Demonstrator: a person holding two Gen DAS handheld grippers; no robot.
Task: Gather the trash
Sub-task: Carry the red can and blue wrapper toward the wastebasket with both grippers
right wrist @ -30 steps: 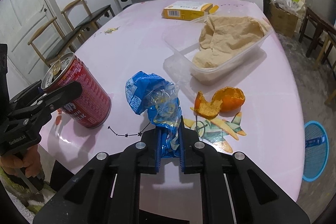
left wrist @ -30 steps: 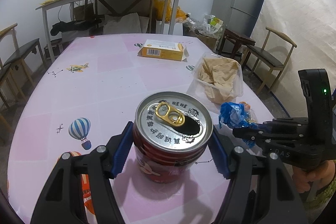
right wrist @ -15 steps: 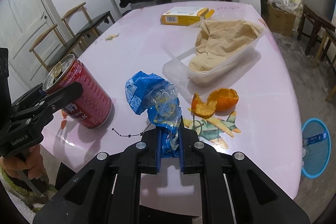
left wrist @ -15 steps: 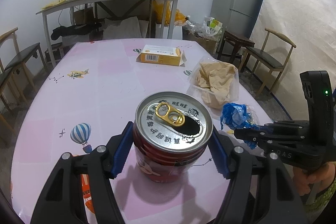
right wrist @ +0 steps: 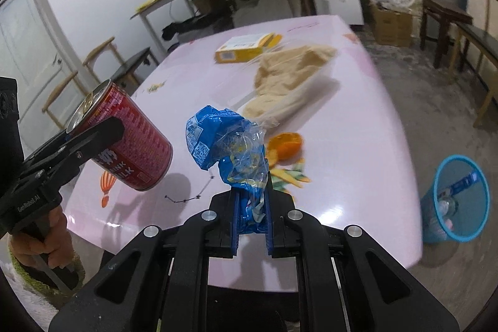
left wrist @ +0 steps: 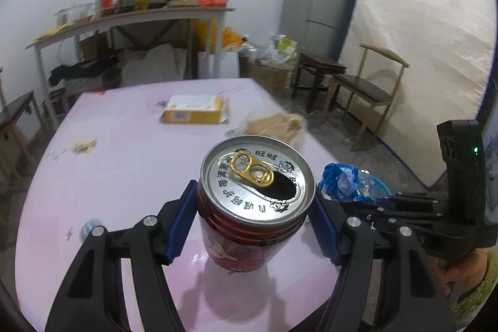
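A red drink can (left wrist: 252, 207) with an open gold pull tab hangs above the pink table (left wrist: 124, 164), and my left gripper (left wrist: 253, 223) is shut on its sides. From the right wrist view the same can (right wrist: 124, 142) is tilted and clear of the tabletop, at the left. My right gripper (right wrist: 251, 207) is shut on a crumpled blue plastic wrapper (right wrist: 227, 145), held above the table's near edge. In the left wrist view that wrapper (left wrist: 342, 179) shows at the right, with the right gripper's black body behind it.
On the table (right wrist: 342, 145) lie an orange peel (right wrist: 284, 143), a clear plastic box with beige paper (right wrist: 289, 80) and a yellow carton (right wrist: 246, 47). A blue mesh bin (right wrist: 457, 201) stands on the floor at the right. Wooden chairs ring the table.
Both grippers have risen and drawn back toward the near edge. The can has left the tabletop and now tilts. The wrapper is higher, and the blue bin is more in view.
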